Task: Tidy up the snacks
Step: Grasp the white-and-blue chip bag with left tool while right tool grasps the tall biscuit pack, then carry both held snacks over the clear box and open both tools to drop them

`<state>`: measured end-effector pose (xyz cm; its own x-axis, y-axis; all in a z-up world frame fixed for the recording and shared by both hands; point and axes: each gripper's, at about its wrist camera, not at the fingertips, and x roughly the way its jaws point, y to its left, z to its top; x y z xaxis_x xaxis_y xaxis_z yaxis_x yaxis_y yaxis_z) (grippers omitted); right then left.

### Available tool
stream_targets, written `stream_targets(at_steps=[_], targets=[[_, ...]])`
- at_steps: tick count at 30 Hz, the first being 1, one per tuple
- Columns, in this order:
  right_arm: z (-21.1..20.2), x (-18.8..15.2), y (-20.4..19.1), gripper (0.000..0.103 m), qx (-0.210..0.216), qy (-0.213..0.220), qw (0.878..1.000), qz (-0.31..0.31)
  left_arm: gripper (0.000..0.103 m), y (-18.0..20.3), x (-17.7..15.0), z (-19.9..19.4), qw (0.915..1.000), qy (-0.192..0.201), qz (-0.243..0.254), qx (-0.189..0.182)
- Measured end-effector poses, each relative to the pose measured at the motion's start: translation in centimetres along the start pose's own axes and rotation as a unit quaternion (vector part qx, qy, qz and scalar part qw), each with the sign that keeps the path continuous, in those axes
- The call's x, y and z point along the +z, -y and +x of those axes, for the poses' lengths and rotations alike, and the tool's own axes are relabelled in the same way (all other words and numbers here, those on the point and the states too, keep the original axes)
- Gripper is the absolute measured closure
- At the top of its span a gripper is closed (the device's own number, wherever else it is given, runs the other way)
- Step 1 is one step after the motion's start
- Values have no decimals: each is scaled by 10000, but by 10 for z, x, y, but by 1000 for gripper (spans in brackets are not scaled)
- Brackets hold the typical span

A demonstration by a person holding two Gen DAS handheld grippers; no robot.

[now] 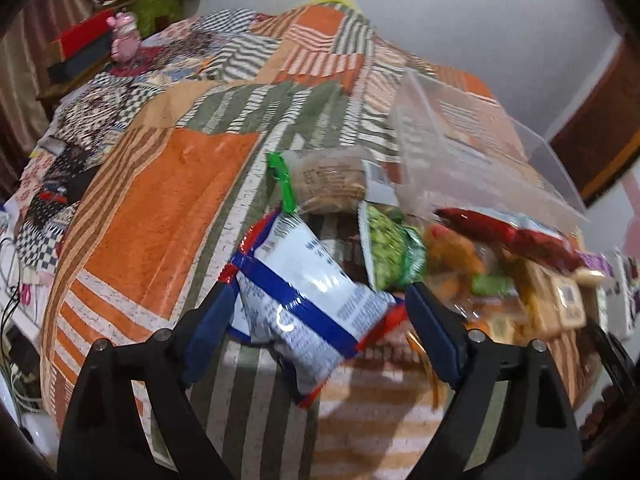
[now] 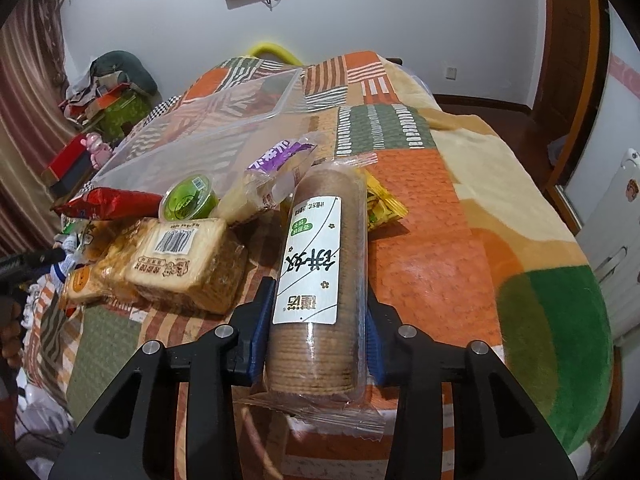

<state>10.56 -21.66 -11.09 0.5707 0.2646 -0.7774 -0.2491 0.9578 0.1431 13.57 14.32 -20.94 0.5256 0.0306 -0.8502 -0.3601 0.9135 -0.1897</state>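
My left gripper (image 1: 320,300) is shut on a white snack bag with blue and red stripes (image 1: 304,292), held above the bedspread. My right gripper (image 2: 318,304) is shut on a long clear-wrapped roll of brown biscuits (image 2: 320,264). A clear plastic bin (image 2: 208,136) stands behind the snack pile; it also shows in the left wrist view (image 1: 480,148). The pile holds a red bag (image 2: 108,202), a green cup (image 2: 190,200), a wrapped cake block (image 2: 176,256), a purple-labelled pack (image 2: 276,168) and a yellow packet (image 2: 384,208). The left wrist view shows a green pea bag (image 1: 390,254) and a wrapped brown roll (image 1: 328,184).
The snacks lie on a patchwork bedspread (image 2: 420,200) in orange, green and cream. Boxes and a pink toy (image 1: 124,36) sit at the far left beside a striped curtain. Cables hang off the bed's left edge. A wooden door (image 2: 572,60) stands at the right.
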Motion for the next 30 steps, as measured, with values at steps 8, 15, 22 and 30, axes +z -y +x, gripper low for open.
stream_targets(at_steps=[8,15,22,30], targets=[[2,-2,4,64,137,-9,9998,-114,15,-6,-10,10,9989,146,-67,442],[9,-1,2,62,84,-57,9998,-173,21,1,-22,8,9983,210,258,486],[4,-1,4,68,21,-24,10000,-72,47,15,-33,1,9960,246,748,421],[-17,2,18,68,-51,142,9997,180,56,8,-26,-20,9965,397,695,247]])
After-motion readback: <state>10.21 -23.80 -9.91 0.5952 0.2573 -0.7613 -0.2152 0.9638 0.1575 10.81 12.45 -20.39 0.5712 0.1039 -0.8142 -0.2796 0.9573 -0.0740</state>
